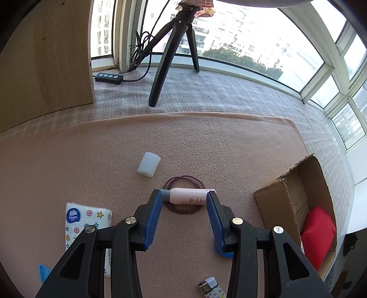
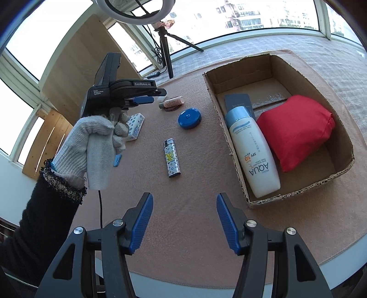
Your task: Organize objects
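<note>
the left gripper (image 1: pixel 185 194) had its fingers (image 1: pixel 152 211) spread wide either side of a small pink tube (image 1: pixel 188 196) lying on a coiled band (image 1: pixel 183 206) on the worktop (image 1: pixel 91 160). the right gripper (image 2: pixel 184 199) hung open over bare worktop, near the cardboard box (image 2: pixel 298 194) holding a sunscreen bottle (image 2: pixel 252 151) and red pouch (image 2: pixel 296 130).

Tissue pack (image 1: pixel 88 220) partly hidden behind left gripper (image 1: pixel 184 201) arm. Patterned lighter (image 1: pixel 212 289) cut off at bottom edge, left wrist view. Small pink tube (image 1: pixel 189 196) label print too small to read. Dark card (image 2: pixel 238 102) in cardboard box (image 2: pixel 298 192) half covered by sunscreen bottle (image 2: pixel 252 151). Ring light (image 2: pixel 137 11) cropped at top edge.
</note>
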`<act>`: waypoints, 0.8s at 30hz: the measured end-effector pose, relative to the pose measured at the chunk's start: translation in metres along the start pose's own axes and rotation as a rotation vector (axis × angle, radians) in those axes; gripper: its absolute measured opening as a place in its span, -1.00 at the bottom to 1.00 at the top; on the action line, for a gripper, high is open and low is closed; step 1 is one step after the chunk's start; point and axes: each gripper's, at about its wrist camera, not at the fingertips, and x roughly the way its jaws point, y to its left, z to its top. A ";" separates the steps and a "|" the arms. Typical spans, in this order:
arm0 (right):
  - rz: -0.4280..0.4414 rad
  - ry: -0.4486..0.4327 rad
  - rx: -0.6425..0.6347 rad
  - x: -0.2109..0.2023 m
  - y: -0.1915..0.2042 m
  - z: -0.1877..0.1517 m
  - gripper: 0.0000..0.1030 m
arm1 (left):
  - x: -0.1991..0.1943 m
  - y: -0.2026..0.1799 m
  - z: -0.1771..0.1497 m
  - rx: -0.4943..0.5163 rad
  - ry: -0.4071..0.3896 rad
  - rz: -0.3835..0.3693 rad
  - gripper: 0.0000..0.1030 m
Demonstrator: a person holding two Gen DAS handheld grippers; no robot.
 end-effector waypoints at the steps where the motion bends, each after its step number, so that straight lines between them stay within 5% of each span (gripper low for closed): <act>1: -0.002 0.003 0.006 0.000 -0.003 -0.001 0.04 | 0.005 -0.001 0.005 -0.002 0.000 0.004 -0.16; 14: -0.020 0.016 0.067 0.000 -0.025 -0.007 0.04 | 0.073 -0.019 0.032 0.032 0.096 0.009 -0.21; 24: 0.006 0.026 0.069 0.005 -0.020 -0.005 0.04 | 0.070 -0.031 0.013 0.233 0.106 0.098 -0.46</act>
